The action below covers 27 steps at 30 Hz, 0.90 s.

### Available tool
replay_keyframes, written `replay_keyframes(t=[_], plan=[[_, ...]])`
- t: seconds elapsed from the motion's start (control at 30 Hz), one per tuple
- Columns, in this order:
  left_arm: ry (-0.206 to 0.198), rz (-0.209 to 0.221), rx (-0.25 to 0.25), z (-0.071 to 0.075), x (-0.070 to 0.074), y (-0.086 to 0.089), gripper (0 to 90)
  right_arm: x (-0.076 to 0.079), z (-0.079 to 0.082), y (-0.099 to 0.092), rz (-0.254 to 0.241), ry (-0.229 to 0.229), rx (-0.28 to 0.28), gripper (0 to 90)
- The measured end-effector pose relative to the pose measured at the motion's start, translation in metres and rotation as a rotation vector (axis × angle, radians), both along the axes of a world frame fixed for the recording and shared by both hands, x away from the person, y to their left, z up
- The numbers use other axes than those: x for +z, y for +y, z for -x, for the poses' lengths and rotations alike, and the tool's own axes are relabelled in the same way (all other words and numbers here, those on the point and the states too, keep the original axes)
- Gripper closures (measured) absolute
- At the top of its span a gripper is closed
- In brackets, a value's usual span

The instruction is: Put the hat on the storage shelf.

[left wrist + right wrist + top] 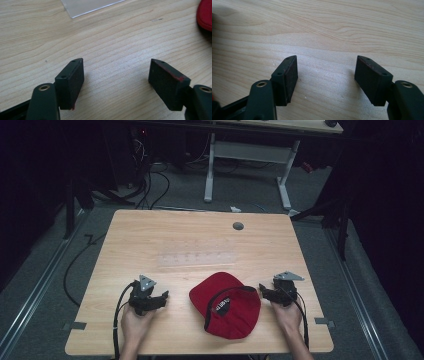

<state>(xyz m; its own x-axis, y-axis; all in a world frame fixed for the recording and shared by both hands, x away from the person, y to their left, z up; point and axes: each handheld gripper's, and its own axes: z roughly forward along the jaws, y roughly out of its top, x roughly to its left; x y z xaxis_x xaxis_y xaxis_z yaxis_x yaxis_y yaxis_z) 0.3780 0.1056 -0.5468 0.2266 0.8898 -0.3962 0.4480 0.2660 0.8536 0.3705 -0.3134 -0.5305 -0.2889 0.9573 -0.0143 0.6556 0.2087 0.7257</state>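
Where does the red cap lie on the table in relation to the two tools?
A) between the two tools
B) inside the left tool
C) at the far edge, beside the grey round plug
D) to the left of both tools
A: in the high view the red cap lies on the wooden table between the left tool and the right tool, both open and empty.

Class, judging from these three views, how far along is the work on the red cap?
Done: nothing visible; the red cap lies untouched on the table. In hand: left gripper and right gripper flank it, jaws open and empty. Left: gripping and handling the cap.
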Motion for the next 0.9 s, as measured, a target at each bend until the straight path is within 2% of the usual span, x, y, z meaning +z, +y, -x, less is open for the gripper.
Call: replay_keyframes(t=[0.27, 0.47, 0.63, 0.7, 0.77, 0.9], plan=[[0.001, -0.003, -0.001, 0.0, 0.0, 0.0, 28.8, 0.002, 0.002, -0.001, -0.04, 0.001, 0.0, 39.9], [0.0, -0.001, -0.001, 0.0, 0.0, 0.0, 28.8, 0.01, 0.007, -0.005, -0.088, -0.036, 0.015, 40.3], [0.001, -0.001, -0.001, 0.0, 0.0, 0.0, 28.6, 0.017, 0.013, -0.006, -0.124, -0.039, 0.021, 41.0], [0.001, 0.0, -0.001, 0.0, 0.0, 0.0, 28.5, 0.022, 0.017, -0.009, -0.152, -0.052, 0.034, 41.4], [0.001, 0.0, -0.001, 0.0, 0.0, 0.0, 28.5, 0.024, 0.018, -0.01, -0.154, -0.063, 0.045, 41.4], [0.001, -0.003, -0.003, 0.0, 0.0, 0.0, 28.5, 0.032, 0.027, -0.009, -0.19, -0.075, 0.07, 41.4]])
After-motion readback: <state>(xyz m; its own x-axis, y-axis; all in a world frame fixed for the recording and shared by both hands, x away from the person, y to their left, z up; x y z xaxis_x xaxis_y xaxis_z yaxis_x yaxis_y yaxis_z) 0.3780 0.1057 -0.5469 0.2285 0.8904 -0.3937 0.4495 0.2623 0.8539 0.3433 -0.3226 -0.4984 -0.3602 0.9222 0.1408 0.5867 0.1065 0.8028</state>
